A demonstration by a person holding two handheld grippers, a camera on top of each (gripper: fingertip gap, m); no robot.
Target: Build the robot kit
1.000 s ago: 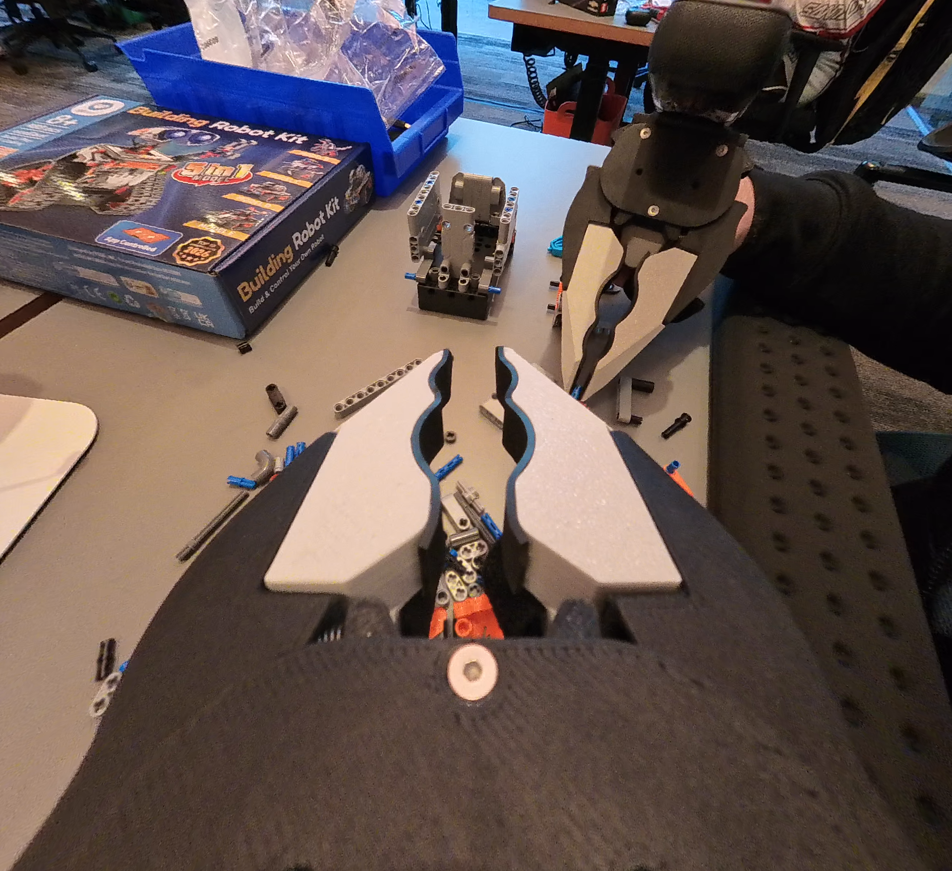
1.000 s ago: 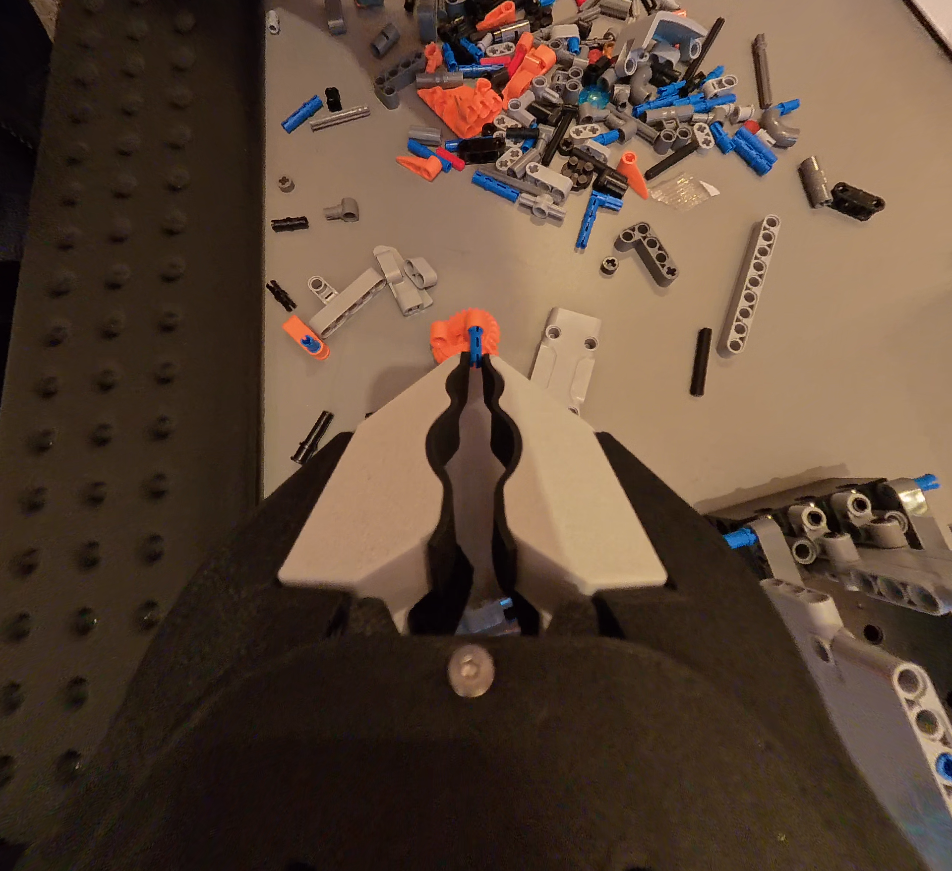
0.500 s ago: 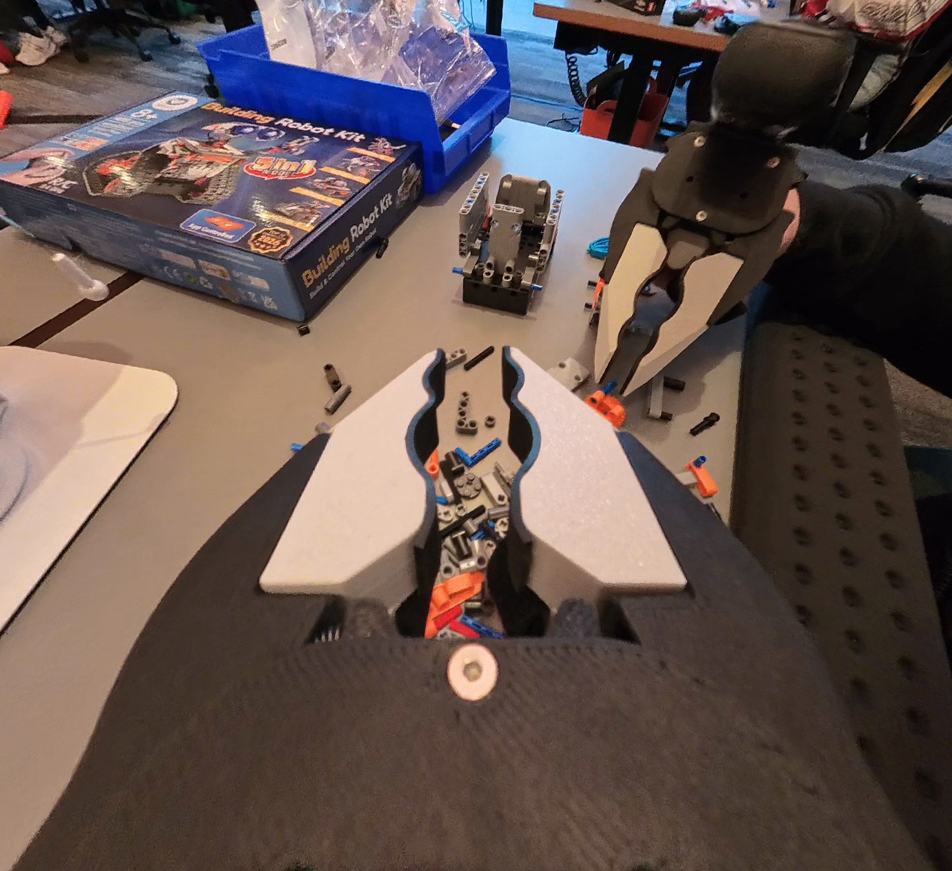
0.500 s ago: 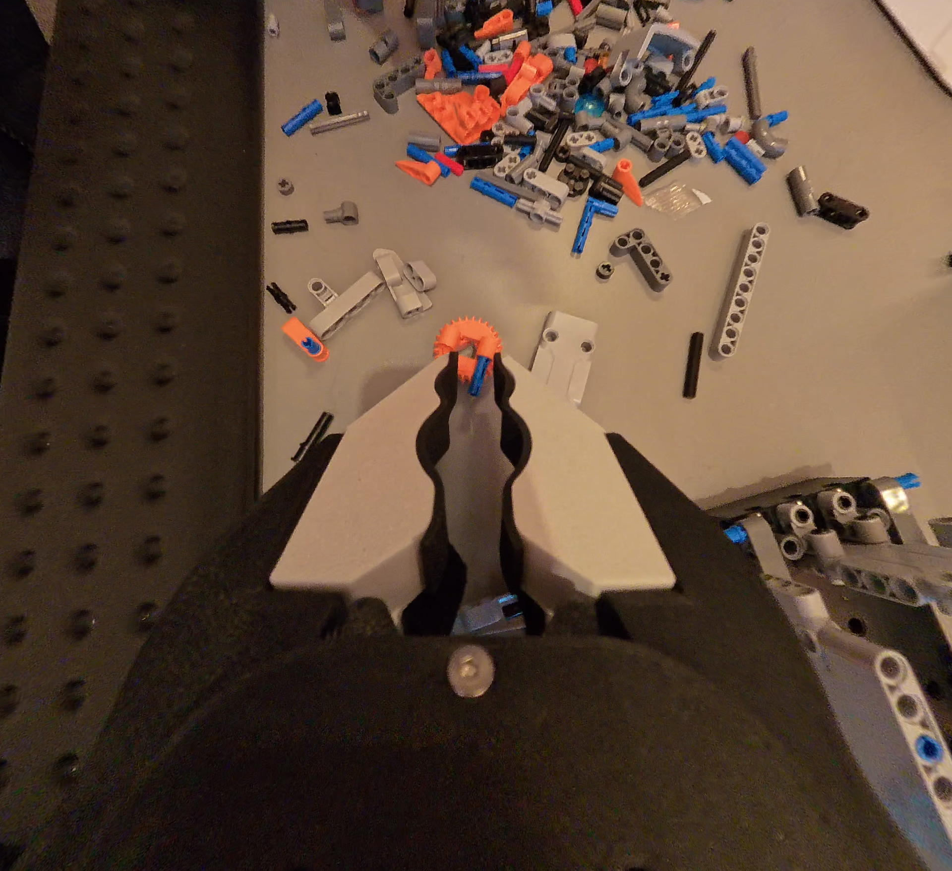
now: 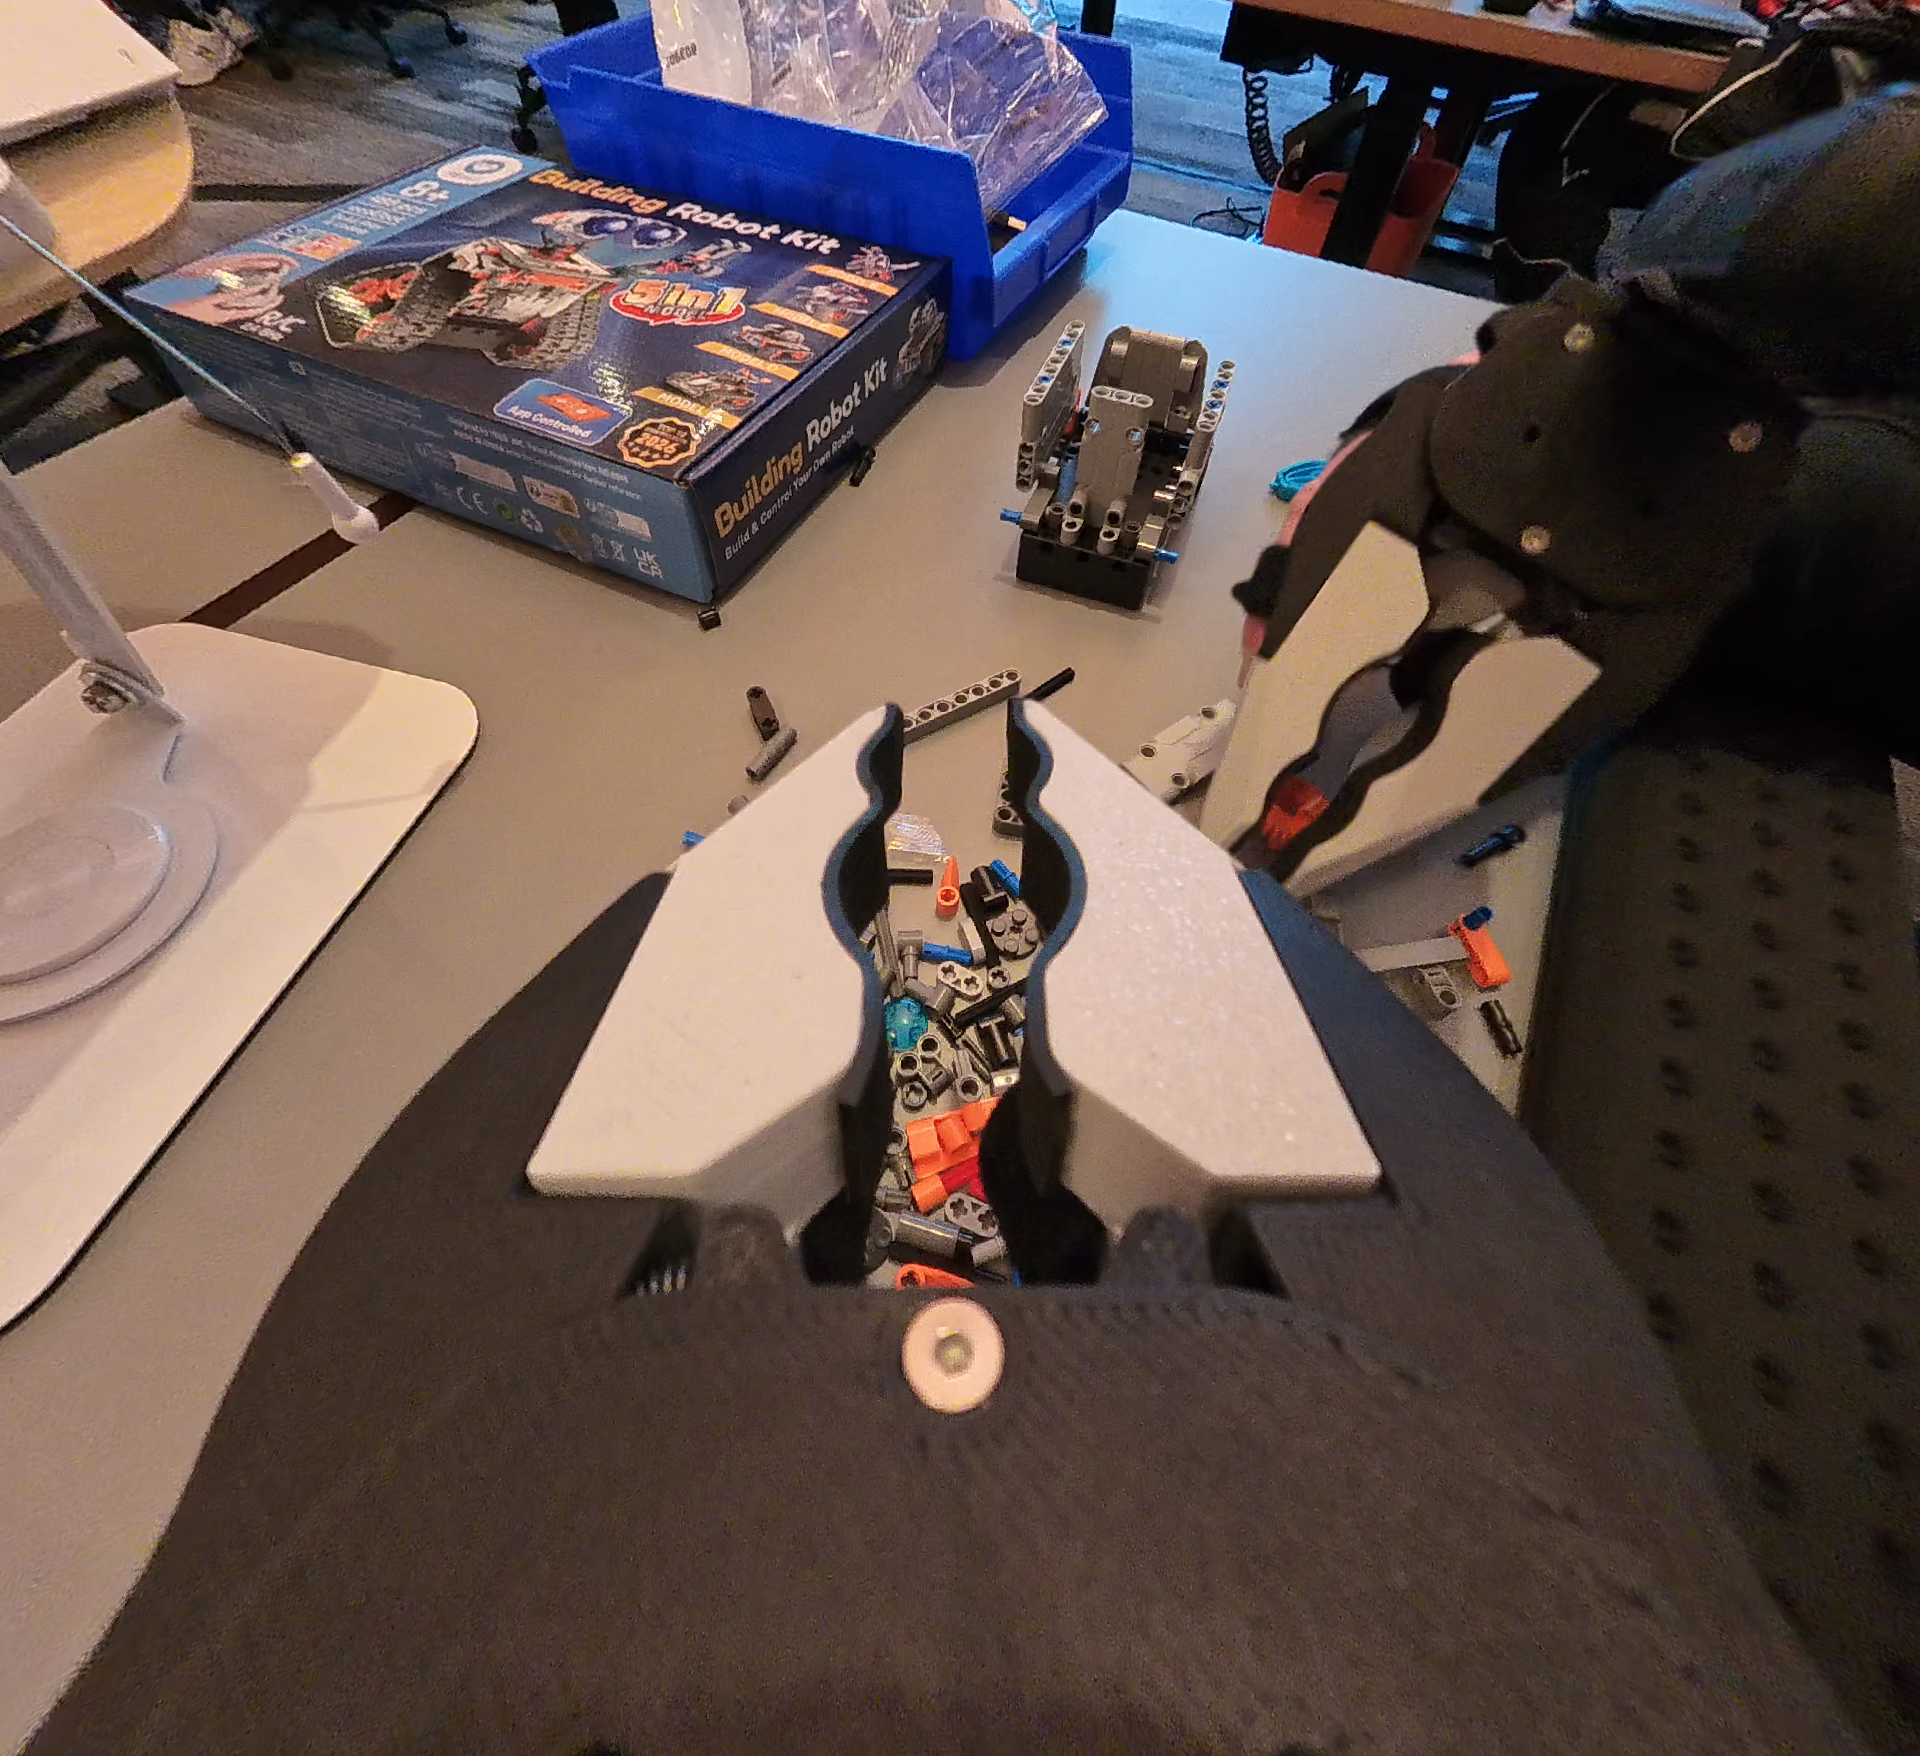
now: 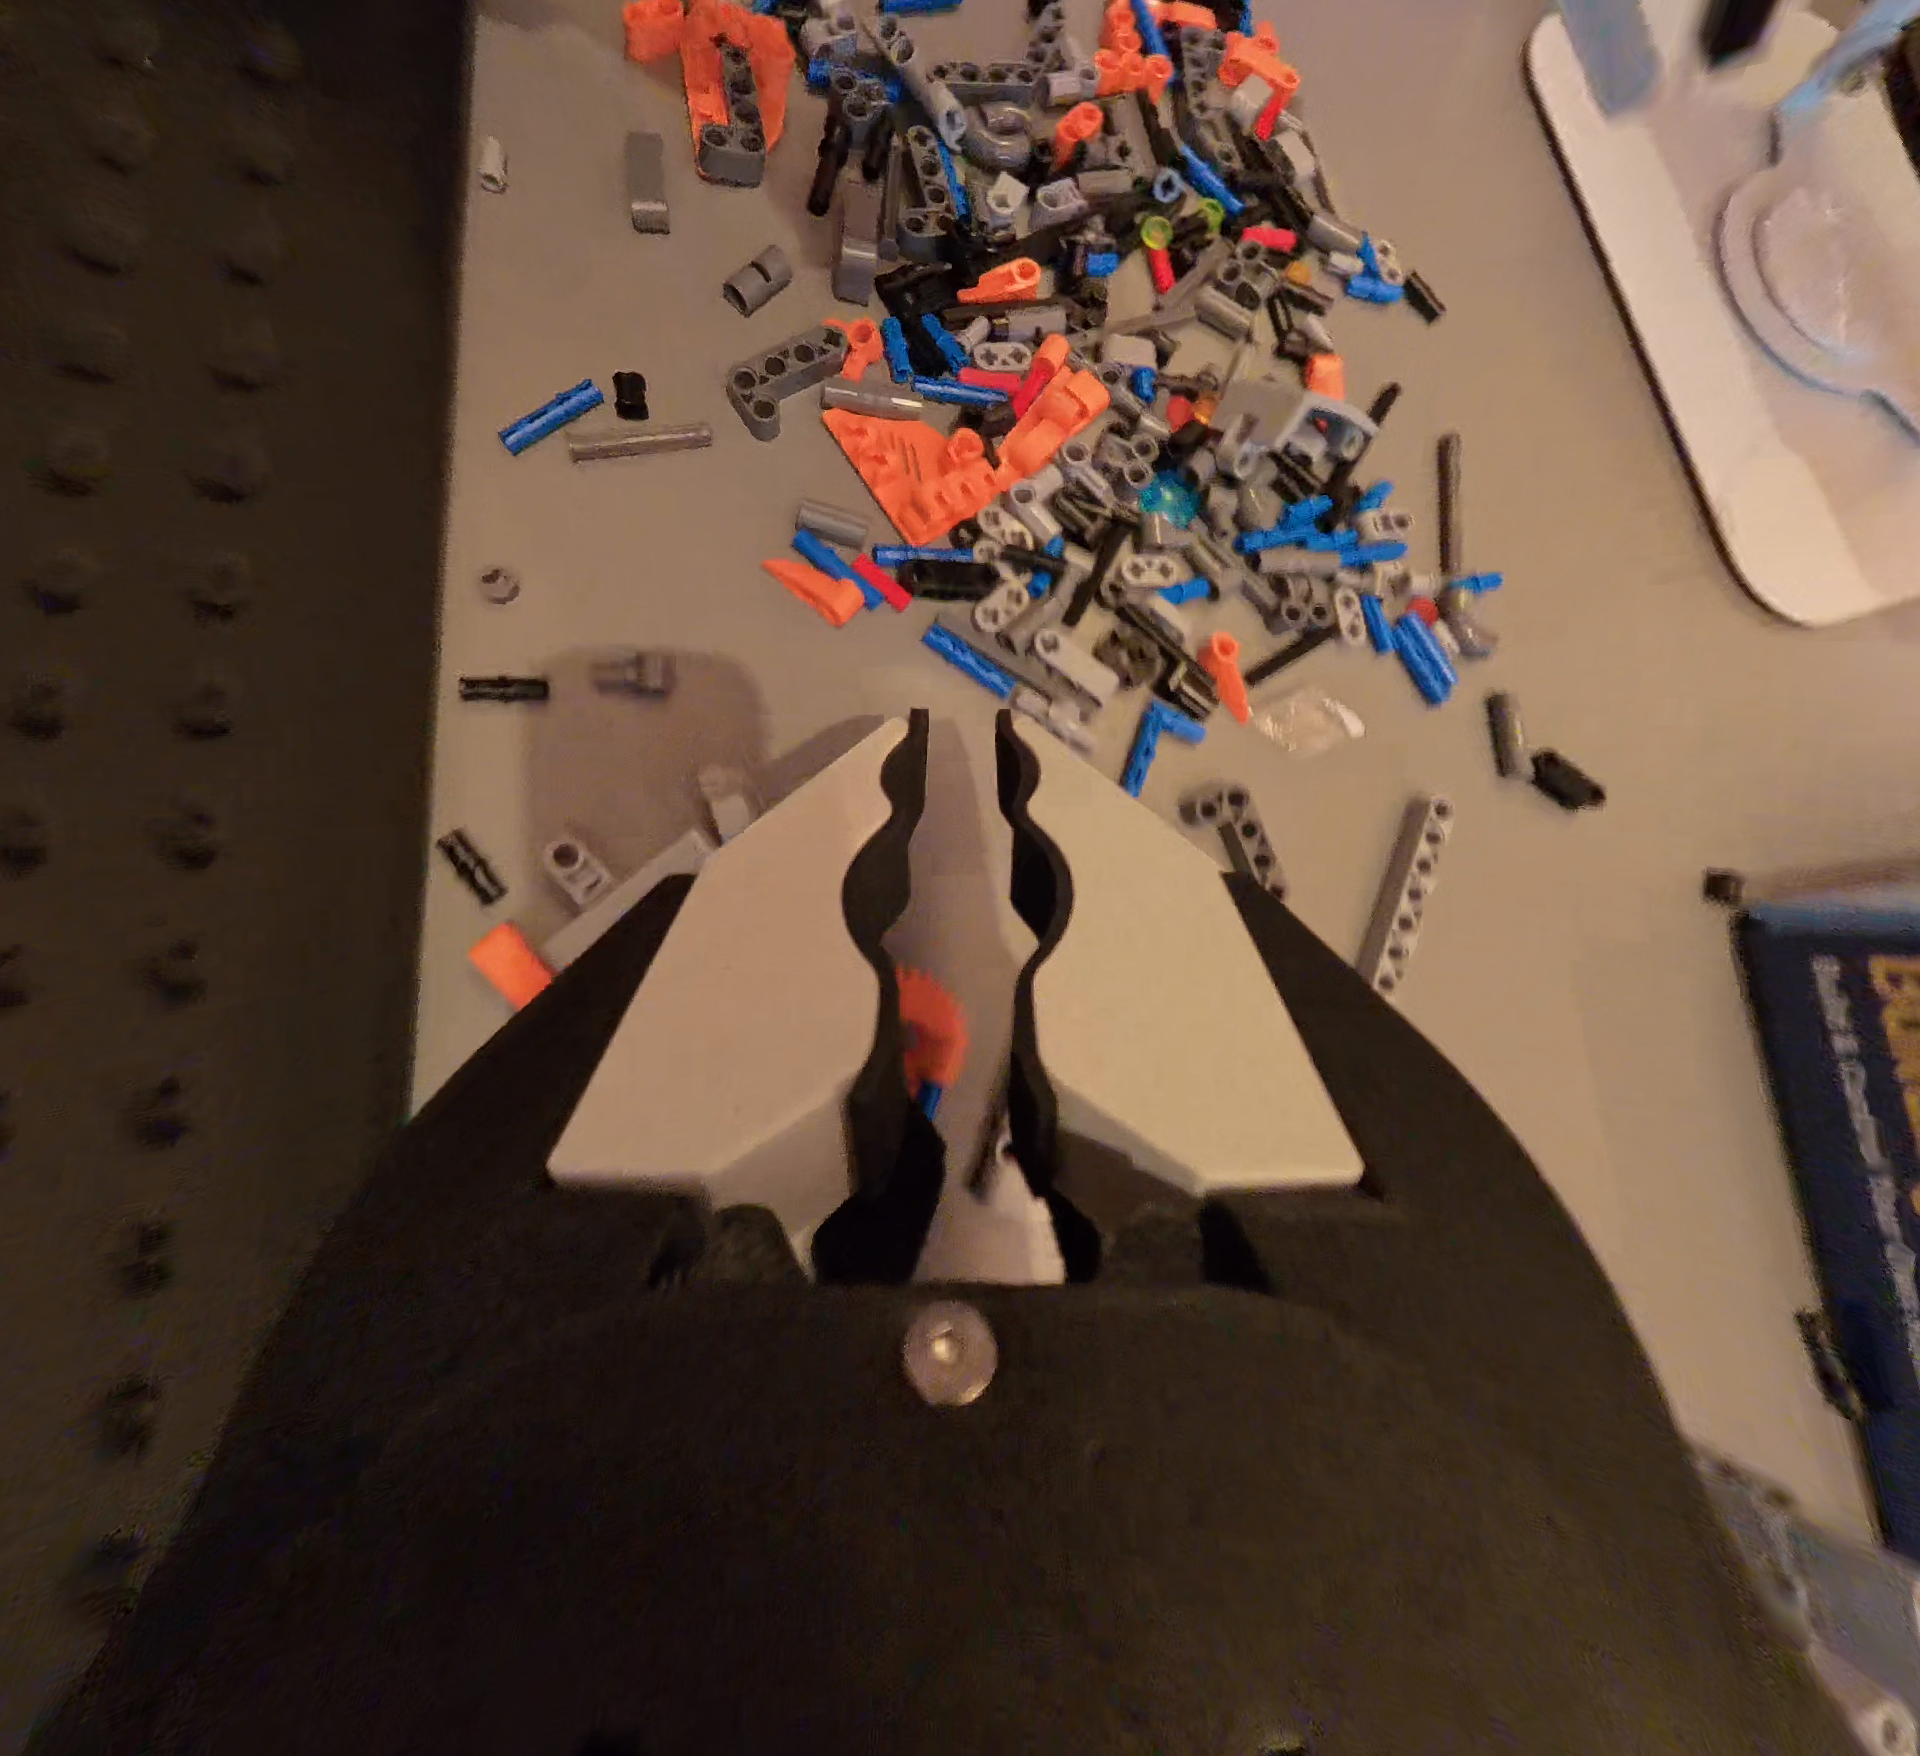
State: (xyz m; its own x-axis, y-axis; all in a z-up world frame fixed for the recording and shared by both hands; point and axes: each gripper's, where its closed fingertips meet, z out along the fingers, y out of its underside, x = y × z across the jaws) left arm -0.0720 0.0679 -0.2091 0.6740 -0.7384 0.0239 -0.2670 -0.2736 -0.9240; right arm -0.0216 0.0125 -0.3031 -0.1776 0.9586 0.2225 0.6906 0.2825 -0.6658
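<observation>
My left gripper (image 5: 956,719) is open and empty, hovering over a pile of small orange, blue, grey and black building pieces (image 5: 956,1000) on the grey table (image 5: 623,667). My right gripper (image 6: 958,719) is open, its tips at the near edge of the same pile (image 6: 1091,418). An orange gear with a blue pin (image 6: 930,1031) shows in the gap between its fingers, close to the left inner pad; the jaws do not clamp it. In the left wrist view the right gripper (image 5: 1262,859) points down at the table, the gear (image 5: 1294,807) between its fingers.
A blue kit box (image 5: 540,356), a blue bin with plastic bags (image 5: 790,158) and a part-built grey model (image 5: 1117,470) stand at the back. A white lamp base (image 5: 208,823) is on the left. A black studded mat (image 5: 1714,1031) runs along the right edge. The grippers' ends are close to 12 cm from one another.
My right gripper was shut on the gear's blue pin; it has opened and moved forward toward the pile. My left gripper has pulled back and left, still open.
</observation>
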